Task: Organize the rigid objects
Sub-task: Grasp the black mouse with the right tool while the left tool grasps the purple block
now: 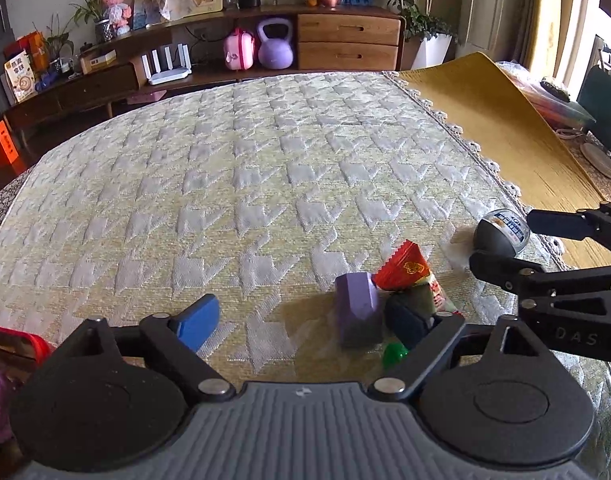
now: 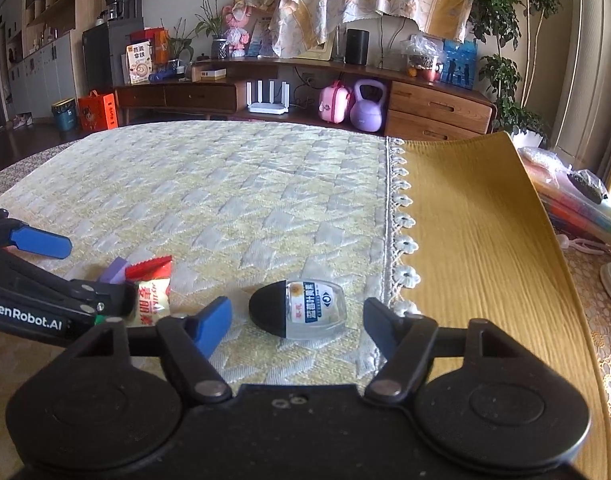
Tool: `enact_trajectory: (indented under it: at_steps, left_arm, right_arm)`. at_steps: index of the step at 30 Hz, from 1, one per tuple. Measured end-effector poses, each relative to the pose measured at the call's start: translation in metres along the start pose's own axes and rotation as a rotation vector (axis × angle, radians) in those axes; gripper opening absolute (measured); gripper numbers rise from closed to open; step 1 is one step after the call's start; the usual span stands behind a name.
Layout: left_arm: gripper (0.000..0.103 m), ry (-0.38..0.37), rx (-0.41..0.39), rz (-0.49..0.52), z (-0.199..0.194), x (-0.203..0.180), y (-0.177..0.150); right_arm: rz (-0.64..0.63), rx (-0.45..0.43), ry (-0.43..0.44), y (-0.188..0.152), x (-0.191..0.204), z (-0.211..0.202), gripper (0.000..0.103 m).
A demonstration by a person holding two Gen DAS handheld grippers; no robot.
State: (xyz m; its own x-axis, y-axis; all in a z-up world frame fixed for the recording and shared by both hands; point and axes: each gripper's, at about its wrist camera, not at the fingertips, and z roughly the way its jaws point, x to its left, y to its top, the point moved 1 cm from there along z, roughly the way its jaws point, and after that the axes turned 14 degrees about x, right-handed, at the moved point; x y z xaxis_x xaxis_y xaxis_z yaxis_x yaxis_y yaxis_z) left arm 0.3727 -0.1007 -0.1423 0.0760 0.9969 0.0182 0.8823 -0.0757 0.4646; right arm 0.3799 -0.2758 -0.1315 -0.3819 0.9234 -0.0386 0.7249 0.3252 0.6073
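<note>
A purple block (image 1: 357, 308) lies on the quilted cloth between the blue pads of my left gripper (image 1: 301, 320). It sits close by the right pad; the left pad (image 1: 197, 322) stands well clear. A red candy wrapper (image 1: 405, 268) leans against the block, and a small green piece (image 1: 393, 354) lies under the right finger. A small clear bottle with a black cap (image 2: 301, 312) lies on its side between the fingers of my right gripper (image 2: 297, 326), with a gap on both sides. In the right wrist view the left gripper (image 2: 79, 268) straddles the purple block (image 2: 113, 270) and the wrapper (image 2: 151, 292).
A mustard-yellow mat (image 2: 477, 240) borders the quilted cloth (image 2: 225, 200) along a lace edge (image 2: 401, 220). A red object (image 1: 9, 344) lies at the near left. Bagged items (image 2: 577, 200) pile up at the right. A wooden sideboard (image 2: 437, 112) stands behind the table.
</note>
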Motion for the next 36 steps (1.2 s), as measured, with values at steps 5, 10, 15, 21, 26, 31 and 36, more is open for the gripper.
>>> enact_trajectory:
  at_steps: [5,10,15,21,26,31,36]
  left_arm:
    - [0.048,-0.024,-0.030,0.036,-0.005,-0.009,0.000]
    - [0.020,-0.042,-0.026,0.033,-0.007,-0.008,0.004]
    - [0.020,-0.051,-0.003,-0.005,-0.012,0.000,0.003]
    - [0.020,-0.065,0.005,-0.036,-0.035,0.008,-0.009]
    - [0.021,-0.072,-0.003,-0.042,-0.064,0.012,-0.021]
    - [0.021,-0.076,-0.021,-0.058,-0.096,0.018,-0.035]
    - [0.021,-0.077,-0.031,-0.069,-0.127,0.028,-0.048]
  right_arm:
    - [0.022,-0.011,0.008,-0.002,0.000,0.002,0.054]
    - [0.045,-0.014,0.002,-0.004,-0.002,-0.001,0.053]
    - [0.082,-0.011,0.015,-0.008,0.000,-0.011,0.053]
    - [0.095,-0.022,0.036,-0.016,0.007,-0.039,0.053]
    - [0.092,-0.042,0.069,-0.021,0.020,-0.073,0.053]
    - [0.072,-0.058,0.102,-0.024,0.038,-0.106,0.053]
    - [0.052,-0.065,0.134,-0.026,0.060,-0.135,0.053]
